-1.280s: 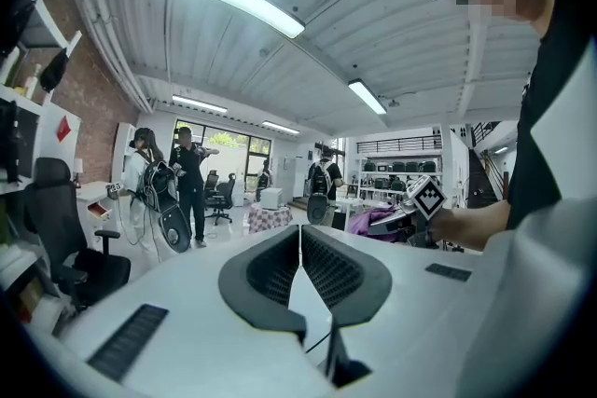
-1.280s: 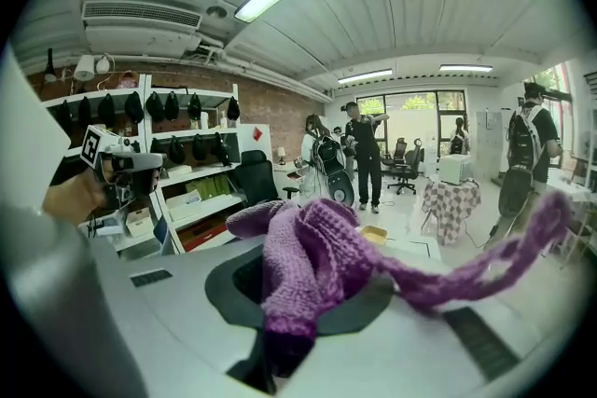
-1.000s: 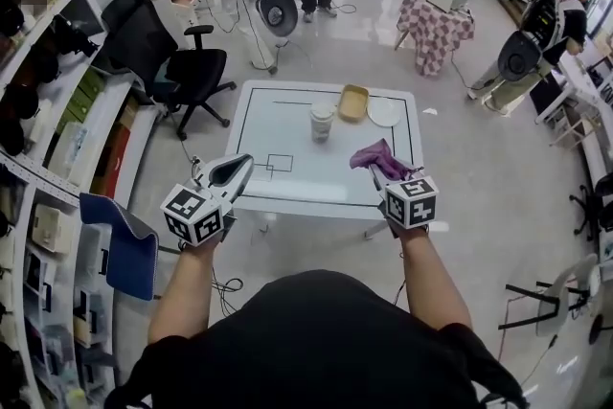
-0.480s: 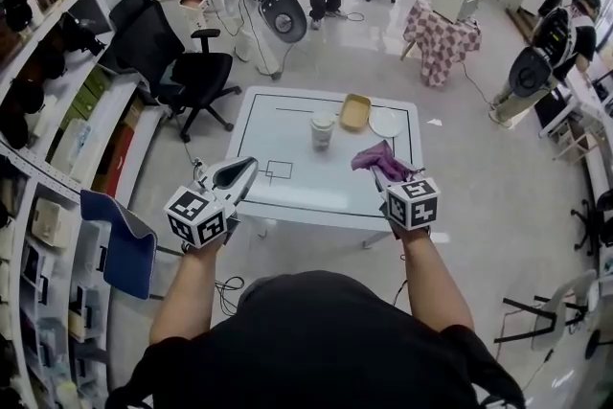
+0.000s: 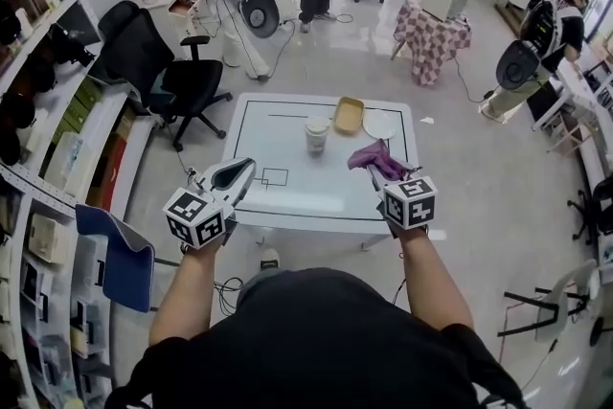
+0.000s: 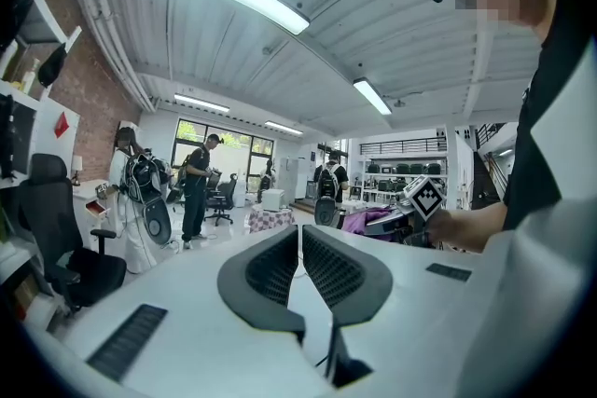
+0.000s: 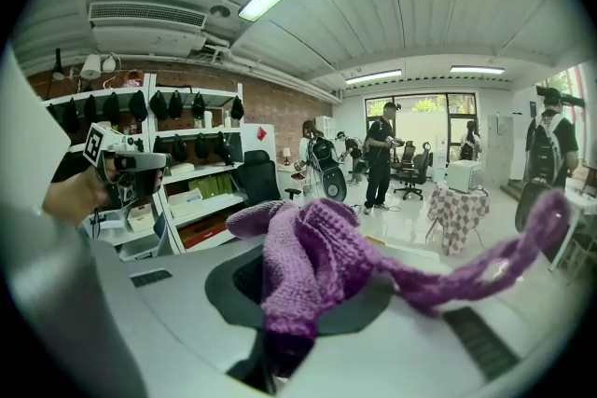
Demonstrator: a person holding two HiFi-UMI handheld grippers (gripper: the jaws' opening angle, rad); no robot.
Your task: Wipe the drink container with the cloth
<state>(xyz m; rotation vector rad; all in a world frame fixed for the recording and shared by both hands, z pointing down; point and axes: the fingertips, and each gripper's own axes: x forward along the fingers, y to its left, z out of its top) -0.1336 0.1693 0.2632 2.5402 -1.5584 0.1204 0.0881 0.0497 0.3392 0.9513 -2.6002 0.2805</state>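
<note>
A white lidded drink cup (image 5: 317,134) stands upright near the far middle of the white table (image 5: 287,196). My right gripper (image 5: 383,170) hangs over the table's near right part, shut on a purple knitted cloth (image 5: 375,158) that bunches between its jaws; in the right gripper view the cloth (image 7: 317,266) covers the jaws and trails off to the right. My left gripper (image 5: 239,174) is at the table's near left edge, shut with nothing in it; in the left gripper view its jaws (image 6: 298,249) meet. Both grippers are well short of the cup.
A tan tray (image 5: 349,115) and a white plate (image 5: 382,124) lie behind the cup at the far right. A black office chair (image 5: 163,77) stands left of the table, shelves (image 5: 48,168) run along the left, and people stand beyond the table.
The table and cup sit slightly higher in the head view as the view shifts. Both grippers keep their places in it, the right still holding the cloth.
</note>
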